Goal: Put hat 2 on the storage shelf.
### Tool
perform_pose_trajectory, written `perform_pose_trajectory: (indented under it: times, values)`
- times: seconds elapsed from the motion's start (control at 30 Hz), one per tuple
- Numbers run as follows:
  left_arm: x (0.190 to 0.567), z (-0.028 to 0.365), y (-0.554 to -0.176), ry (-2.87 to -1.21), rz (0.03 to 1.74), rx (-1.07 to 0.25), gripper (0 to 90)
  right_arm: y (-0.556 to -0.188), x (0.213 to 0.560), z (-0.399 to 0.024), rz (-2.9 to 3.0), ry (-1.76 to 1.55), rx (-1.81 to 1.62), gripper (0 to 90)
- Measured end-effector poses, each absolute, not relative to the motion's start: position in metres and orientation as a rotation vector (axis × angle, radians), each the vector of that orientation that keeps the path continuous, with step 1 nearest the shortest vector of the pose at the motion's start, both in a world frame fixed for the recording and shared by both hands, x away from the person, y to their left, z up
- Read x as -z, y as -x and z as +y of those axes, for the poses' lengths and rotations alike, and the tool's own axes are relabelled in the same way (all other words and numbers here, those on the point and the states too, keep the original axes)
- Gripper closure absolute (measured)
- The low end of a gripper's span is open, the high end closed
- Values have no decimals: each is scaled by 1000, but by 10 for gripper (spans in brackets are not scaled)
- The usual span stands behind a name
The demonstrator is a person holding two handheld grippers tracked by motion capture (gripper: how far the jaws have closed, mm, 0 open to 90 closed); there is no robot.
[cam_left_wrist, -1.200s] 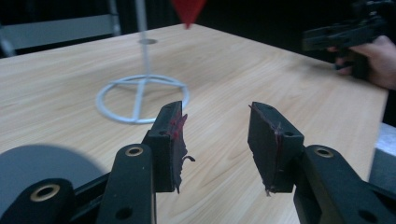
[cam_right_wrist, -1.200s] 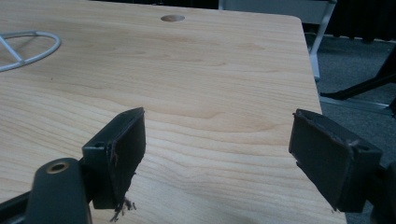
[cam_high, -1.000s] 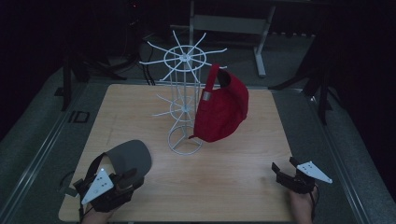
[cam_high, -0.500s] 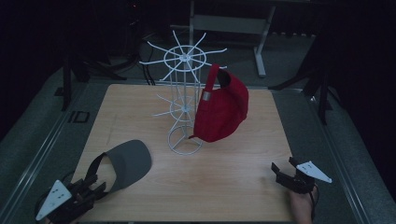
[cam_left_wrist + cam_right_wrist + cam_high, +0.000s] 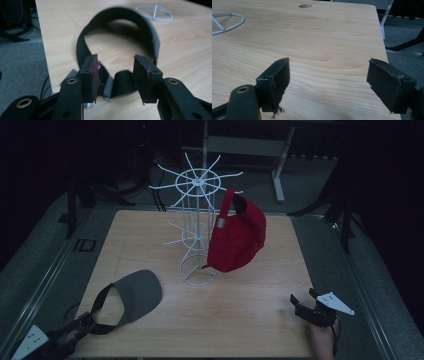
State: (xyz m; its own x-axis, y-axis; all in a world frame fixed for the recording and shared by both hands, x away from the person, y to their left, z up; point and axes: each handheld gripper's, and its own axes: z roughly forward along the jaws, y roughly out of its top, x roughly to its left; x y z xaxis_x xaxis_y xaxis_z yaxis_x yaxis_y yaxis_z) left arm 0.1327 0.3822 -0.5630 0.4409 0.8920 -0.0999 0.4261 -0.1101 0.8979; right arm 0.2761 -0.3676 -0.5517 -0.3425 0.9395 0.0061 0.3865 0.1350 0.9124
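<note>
A light wooden table (image 5: 260,305) is sitting in a dark room. A white wire rack (image 5: 196,227) with thin spokes is standing upright near the middle of the table. A red cloth cap (image 5: 239,236) is hanging on the right side of the rack, with its brim pointing down and not touching the table.

A grey sun visor with a black strap (image 5: 131,296) is lying flat at the near left part of the table. The left gripper (image 5: 80,330) is waiting at the near left corner, just beside the strap. In the left gripper view, the left gripper (image 5: 116,71) is spread apart, and the black strap loop is lying between and just past its jaws. Nothing is being pinched.

The right gripper (image 5: 306,301) is resting at the near right corner, well apart from the cap. A hand (image 5: 322,340) is holding it from below. In the right gripper view, the right gripper (image 5: 329,71) is spread wide over bare wood.
</note>
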Motion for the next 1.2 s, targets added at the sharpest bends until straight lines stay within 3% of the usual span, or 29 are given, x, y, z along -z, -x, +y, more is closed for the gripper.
perform_pose_trajectory:
  times: [0.2, 0.87, 1.13, 1.2]
  values:
    - [569, 382, -148, -1789, 1165, -571, 486, -276, 552, -368, 1815, -1280, -1184, 185]
    - [575, 371, -169, -1920, 1192, -573, 451, -276, 552, -368, 1815, -1285, -1186, 186]
    - [578, 370, -164, -1890, 1223, -658, 764, -276, 552, -368, 1813, -1282, -1183, 186]
    - [578, 370, -163, -1879, 1226, -661, 799, -276, 552, -368, 1814, -1283, -1182, 186]
